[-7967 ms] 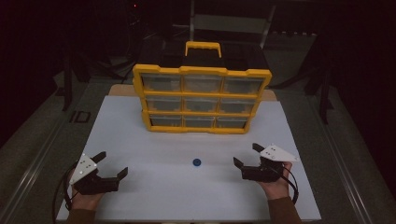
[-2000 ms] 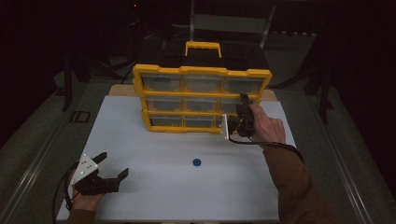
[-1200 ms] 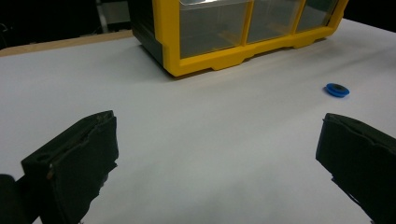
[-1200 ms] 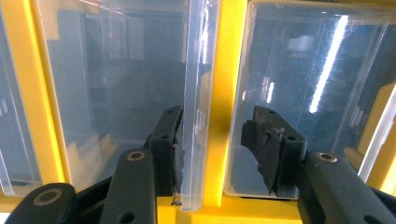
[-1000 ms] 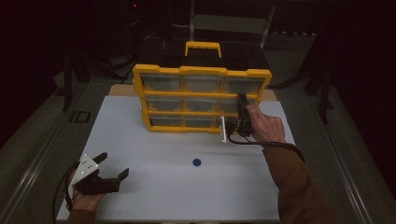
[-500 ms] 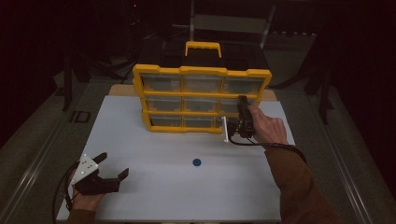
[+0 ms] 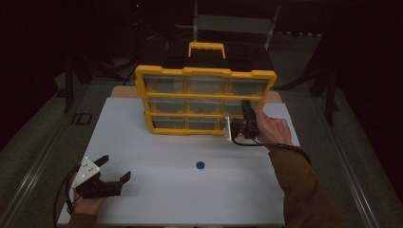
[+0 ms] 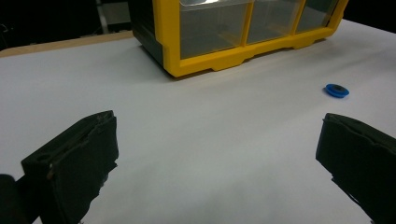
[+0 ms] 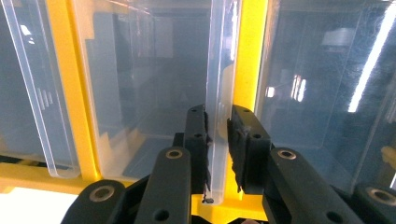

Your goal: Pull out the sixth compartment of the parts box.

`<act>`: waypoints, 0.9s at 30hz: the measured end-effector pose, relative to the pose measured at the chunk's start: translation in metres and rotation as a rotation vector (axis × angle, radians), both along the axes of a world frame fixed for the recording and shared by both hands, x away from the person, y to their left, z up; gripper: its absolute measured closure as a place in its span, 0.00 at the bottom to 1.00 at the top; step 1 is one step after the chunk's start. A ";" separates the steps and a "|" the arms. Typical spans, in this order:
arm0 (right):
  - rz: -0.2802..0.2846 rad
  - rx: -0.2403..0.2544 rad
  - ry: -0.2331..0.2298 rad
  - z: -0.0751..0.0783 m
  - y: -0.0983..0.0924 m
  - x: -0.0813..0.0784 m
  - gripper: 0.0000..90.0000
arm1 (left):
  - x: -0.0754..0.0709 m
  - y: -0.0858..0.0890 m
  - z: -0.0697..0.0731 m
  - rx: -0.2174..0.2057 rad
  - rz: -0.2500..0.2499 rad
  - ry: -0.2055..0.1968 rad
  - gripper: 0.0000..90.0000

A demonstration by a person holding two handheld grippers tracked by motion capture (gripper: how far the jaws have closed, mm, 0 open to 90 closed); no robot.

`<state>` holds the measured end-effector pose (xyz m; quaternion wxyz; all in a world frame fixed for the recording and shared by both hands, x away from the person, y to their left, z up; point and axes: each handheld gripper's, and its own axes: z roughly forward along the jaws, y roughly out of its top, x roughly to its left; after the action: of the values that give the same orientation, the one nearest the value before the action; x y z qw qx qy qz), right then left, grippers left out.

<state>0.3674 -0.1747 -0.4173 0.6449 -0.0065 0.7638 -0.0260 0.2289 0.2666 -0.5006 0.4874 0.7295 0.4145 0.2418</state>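
While the yellow organiser [image 7: 205, 102] stands upright at the far side of the white table [image 7: 157, 190], the right gripper [image 9: 217, 135] has just been closing its jaws, and they now sit either side of the clear pull lip [image 9: 219, 84] of a drawer [image 7: 236, 108] in the right-hand column; one pad is on it, the other a hair off. So the reach is done, by my reading, and the drawer isn't out yet: pulling it open is all ahead. The left gripper [image 7: 107, 175] rests near the table's front left corner, jaws wide apart and empty. A small blue disc [image 7: 200, 165] lies alone mid-table, clear of both hands; nothing blocks the pull.
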 end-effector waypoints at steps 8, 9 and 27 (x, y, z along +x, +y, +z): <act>-0.005 -0.007 0.026 0.002 0.002 -0.005 0.86 | 0.000 0.000 0.000 0.000 0.001 0.000 0.00; -0.005 0.000 0.026 0.002 0.002 -0.006 0.86 | 0.000 0.000 0.000 0.001 0.001 0.000 0.00; 0.004 0.002 0.063 0.008 0.001 -0.036 0.86 | 0.000 0.000 0.000 0.003 0.004 -0.001 0.00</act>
<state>0.3318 -0.1734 -0.4090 0.6204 -0.0084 0.7839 -0.0238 0.2286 0.2665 -0.5003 0.4861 0.7293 0.4153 0.2437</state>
